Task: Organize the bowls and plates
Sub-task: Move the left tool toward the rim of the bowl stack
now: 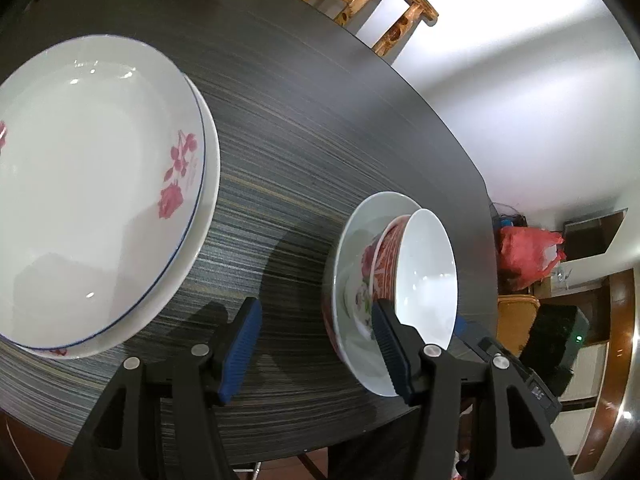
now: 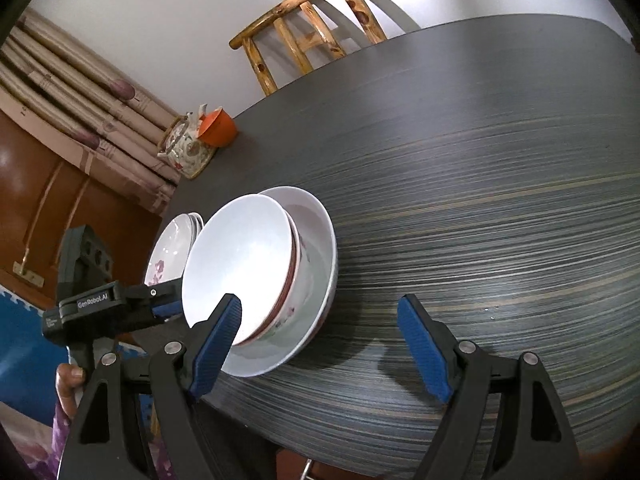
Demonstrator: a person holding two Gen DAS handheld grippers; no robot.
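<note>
Right now we hold both pairs of tongs over the dark striped table (image 2: pixel 480 160), and neither grips anything. Our left tongs (image 1: pixel 316 346) stand well open, with bare tabletop between their blue pads (image 1: pixel 242 344); the right-hand pad overlaps the bowls in that view, but we cannot tell that it touches them. Our right tongs (image 2: pixel 320 344) are spread wide too, their left pad in front of the white bowl's rim, the other over empty table. The bowls (image 2: pixel 260 276) sit nested near the table's near edge: a plain white bowl (image 1: pixel 426 276) on top, a red-patterned one (image 1: pixel 386 256) and a flowered one under it, all inside a wider white dish (image 1: pixel 360 224). The plates (image 1: pixel 100 184), rose-printed with a blue line on the top one, are stacked to the left of the bowls, a strip of table between the two piles. As we judge it, the sorting looks largely done, and what remains is squaring up a pile. To do that well we should come in low and slow, take a rim between both pads rather than nudging with one, and keep the pile away from the table's edge. The glazed ware will probably slip, and the top bowl looks tilted, so a firm, level grip matters before any lift.
</note>
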